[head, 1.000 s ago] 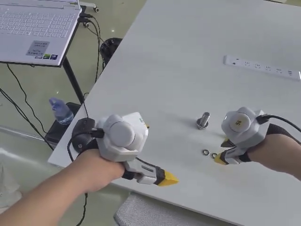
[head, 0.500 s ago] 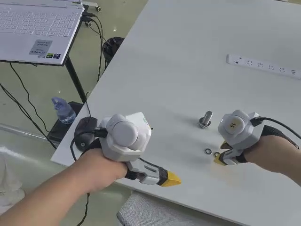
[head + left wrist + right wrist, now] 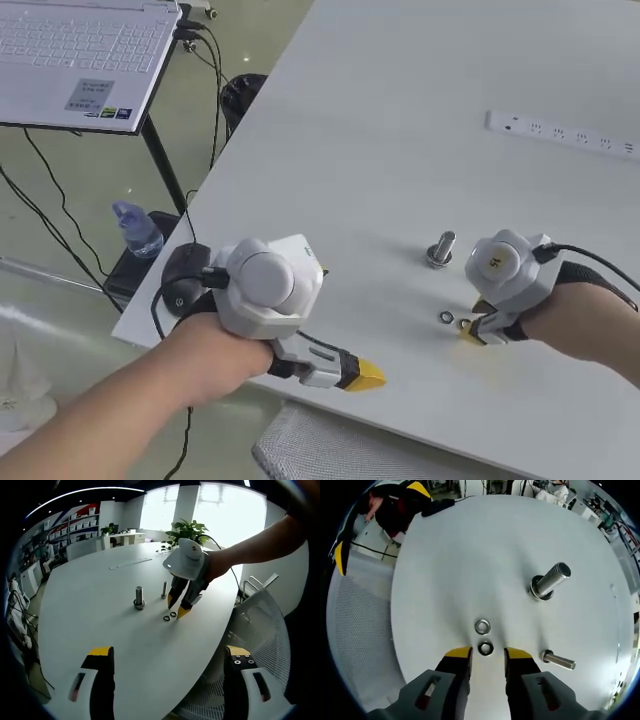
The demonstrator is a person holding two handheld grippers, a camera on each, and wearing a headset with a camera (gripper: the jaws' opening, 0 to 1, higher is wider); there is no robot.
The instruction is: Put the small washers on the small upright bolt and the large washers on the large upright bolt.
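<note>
Well, yellow mark (image 3: 497, 262) on the right gripper (image 3: 470, 330): too small to read.

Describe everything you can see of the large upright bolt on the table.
The large bolt looks like bare silvery metal. It has a thick round shank with a flat top end and stands upright on the white table. A wider ring sits at its foot, and I cannot tell whether that is the bolt's head or a washer already on it. Nothing but the table touches it. The small bolt stands apart to one side, and two washers lie on the table clear of it.
</note>
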